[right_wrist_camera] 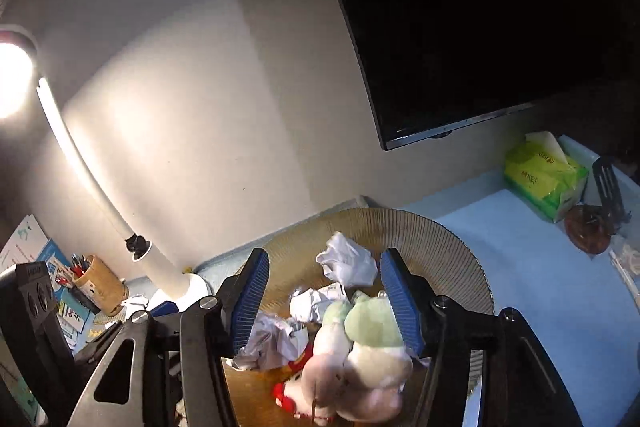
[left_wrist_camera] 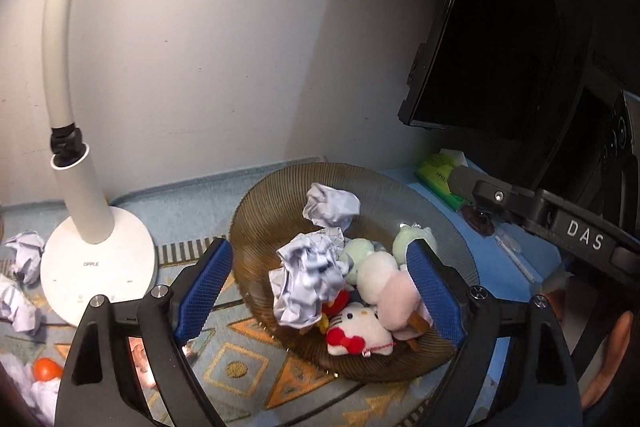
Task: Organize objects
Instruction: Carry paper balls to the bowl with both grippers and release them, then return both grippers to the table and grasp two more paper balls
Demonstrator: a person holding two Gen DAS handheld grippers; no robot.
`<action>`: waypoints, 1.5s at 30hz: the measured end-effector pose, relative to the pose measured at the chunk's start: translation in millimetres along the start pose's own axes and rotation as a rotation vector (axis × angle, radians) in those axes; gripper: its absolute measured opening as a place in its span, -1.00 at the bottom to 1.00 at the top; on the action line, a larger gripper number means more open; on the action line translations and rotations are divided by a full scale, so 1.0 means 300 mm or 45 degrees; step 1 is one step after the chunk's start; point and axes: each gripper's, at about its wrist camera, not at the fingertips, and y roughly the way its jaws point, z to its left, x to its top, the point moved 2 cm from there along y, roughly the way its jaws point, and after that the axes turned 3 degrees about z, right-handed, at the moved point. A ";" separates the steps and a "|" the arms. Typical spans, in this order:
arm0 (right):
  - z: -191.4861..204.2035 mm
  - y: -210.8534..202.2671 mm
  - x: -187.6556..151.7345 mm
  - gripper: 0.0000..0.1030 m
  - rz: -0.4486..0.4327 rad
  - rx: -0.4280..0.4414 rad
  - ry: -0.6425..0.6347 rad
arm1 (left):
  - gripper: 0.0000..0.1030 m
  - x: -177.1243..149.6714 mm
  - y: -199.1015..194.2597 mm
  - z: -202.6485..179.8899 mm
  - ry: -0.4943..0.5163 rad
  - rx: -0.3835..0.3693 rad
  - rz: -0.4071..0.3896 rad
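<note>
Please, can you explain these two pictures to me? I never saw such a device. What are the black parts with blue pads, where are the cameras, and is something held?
There is no robot. A person holds one two-finger gripper in each hand, and each gripper carries a wide-angle camera that looks along its fingers. One picture comes from the left gripper, the other from the right gripper. Both hang over a ribbed brown bowl with crumpled paper and small plush toys in it. Both grippers are open and hold nothing. Nearby stand a white desk lamp, a dark screen and a green tissue pack.
</note>
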 end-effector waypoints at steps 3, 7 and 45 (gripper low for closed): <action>0.045 -0.089 -0.046 0.13 0.003 0.047 -0.027 | 0.71 -0.028 -0.157 0.037 -0.035 0.002 -0.061; 0.145 -0.204 -0.113 0.20 0.006 0.113 -0.089 | 0.70 -0.023 -0.392 0.087 -0.027 0.158 -0.196; 0.560 0.135 -0.738 0.28 0.446 0.224 -0.361 | 0.79 -0.539 -0.559 0.710 -0.340 0.697 0.048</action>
